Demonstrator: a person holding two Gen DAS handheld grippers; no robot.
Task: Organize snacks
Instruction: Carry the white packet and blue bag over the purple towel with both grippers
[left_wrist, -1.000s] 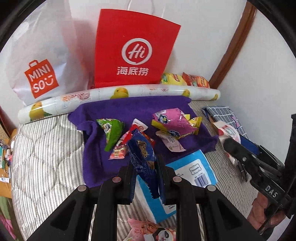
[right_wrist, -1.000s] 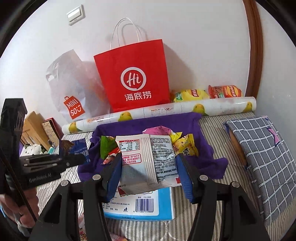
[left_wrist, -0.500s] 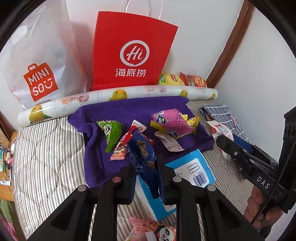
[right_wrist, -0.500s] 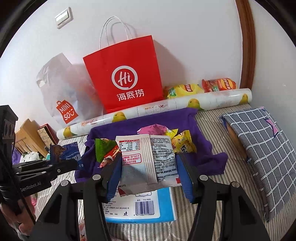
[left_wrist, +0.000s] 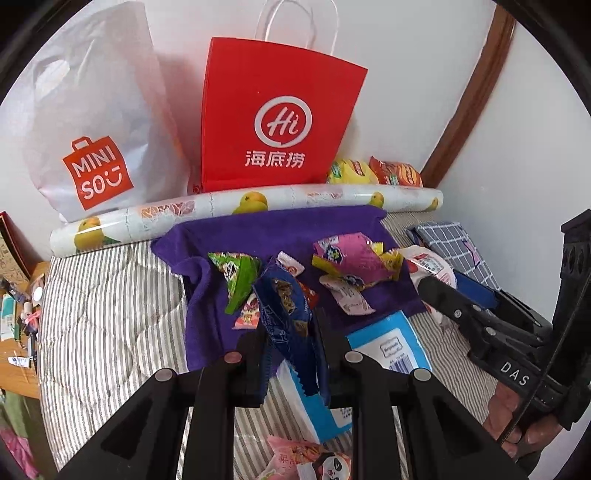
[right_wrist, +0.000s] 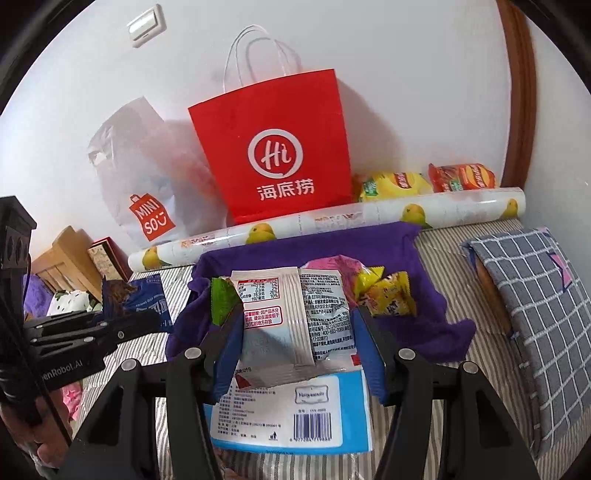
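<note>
My left gripper (left_wrist: 291, 325) is shut on a blue snack packet (left_wrist: 286, 310), held above the striped bed; it also shows in the right wrist view as the left gripper (right_wrist: 110, 328) with the blue packet (right_wrist: 144, 299). My right gripper (right_wrist: 295, 332) is shut on a white snack packet (right_wrist: 291, 314) with red label print. Seen from the left wrist, the right gripper (left_wrist: 436, 291) holds that white packet (left_wrist: 428, 266) at the right. A purple towel (left_wrist: 280, 236) carries green (left_wrist: 236, 277), pink (left_wrist: 351, 254) and yellow (right_wrist: 388, 291) snacks.
A red paper bag (left_wrist: 273, 122) and a white plastic bag (left_wrist: 96, 122) lean on the wall behind a rolled printed sheet (left_wrist: 240, 210). Yellow and orange chip bags (right_wrist: 424, 181) lie in the corner. A blue-white tissue pack (right_wrist: 291, 410) lies under the grippers; a checked cushion (right_wrist: 535, 306) sits right.
Both views have shifted slightly, so the bags at the wall show more of their tops. Each gripper keeps hold of its packet; nothing on the towel has moved.
</note>
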